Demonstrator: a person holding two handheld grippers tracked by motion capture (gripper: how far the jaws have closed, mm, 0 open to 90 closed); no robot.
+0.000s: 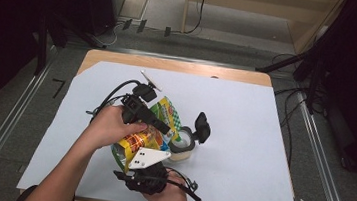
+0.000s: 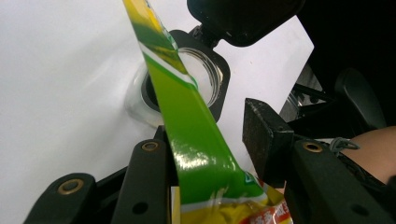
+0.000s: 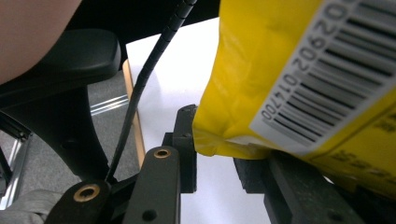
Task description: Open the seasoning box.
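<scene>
The white sheet (image 1: 243, 137) covers most of the wooden table (image 1: 180, 66), and near its middle stands a small clear jar (image 1: 182, 145) with its black flip lid (image 1: 202, 126) thrown back. Held over the jar, tilted so its top corner points into the mouth, is a yellow-and-green snack pouch (image 1: 151, 128). The left gripper (image 2: 210, 140) has the pouch's green top strip between its jaws, but only one pad lies against the film; the other stands clear, so that grip reads as released. The right gripper (image 3: 215, 154) takes the pouch's bottom corner, by the barcode, with the jaws closed on the crimped edge.

My worry is the slack upper hold: with the top loose, the pouch could swing or fold, and whatever pours out would miss the narrow mouth and scatter on the sheet. A knock from the pouch or a jaw could also tip the jar.

The pouch is glossy, crinkled foil, limp rather than stiff, printed with bright pictures.
</scene>
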